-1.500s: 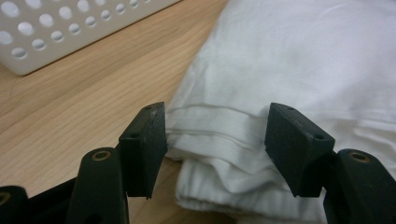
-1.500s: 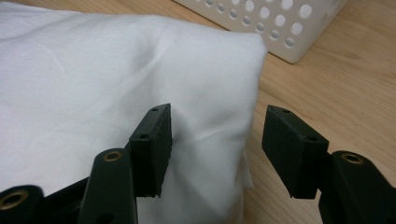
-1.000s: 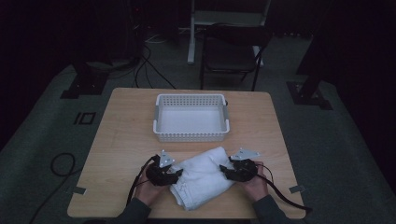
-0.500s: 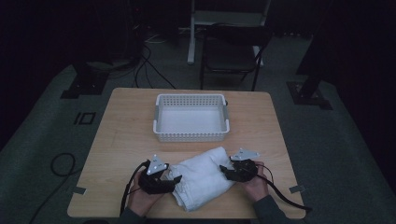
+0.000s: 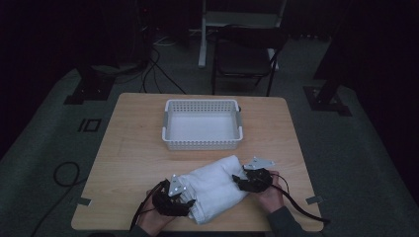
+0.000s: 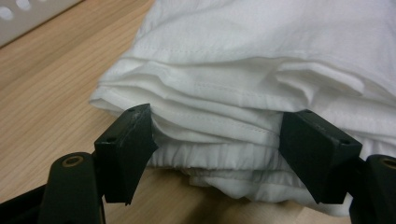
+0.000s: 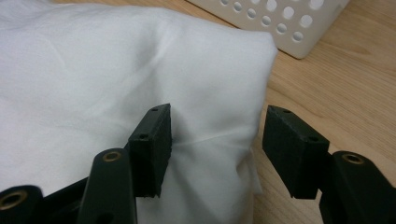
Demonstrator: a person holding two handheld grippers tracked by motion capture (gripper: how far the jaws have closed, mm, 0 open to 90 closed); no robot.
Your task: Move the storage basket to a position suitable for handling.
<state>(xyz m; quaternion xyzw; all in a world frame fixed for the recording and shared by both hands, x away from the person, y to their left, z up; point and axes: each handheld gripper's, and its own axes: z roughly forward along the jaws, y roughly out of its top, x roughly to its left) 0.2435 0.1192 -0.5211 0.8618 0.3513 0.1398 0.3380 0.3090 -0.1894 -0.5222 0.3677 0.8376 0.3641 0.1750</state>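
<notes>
The folded white cloth [image 5: 215, 190] lay at lower centre, not yet in the basket [image 5: 202, 143]. The left gripper [image 6: 215, 144], jaws just widened, and the right gripper [image 7: 215, 149] both stood open, holding nothing.

The folded cloth [image 5: 215, 187] is plain white, unpatterned, with white stitched hems. The basket [image 5: 202, 143] at 12 o'clock from it is white, its walls dotted with round holes. The table [image 5: 133, 153] is pale wood with fine grain. Both the left gripper [image 5: 190, 203] and the right gripper [image 5: 241, 178] are black, each topped with 1 grey plate.
</notes>
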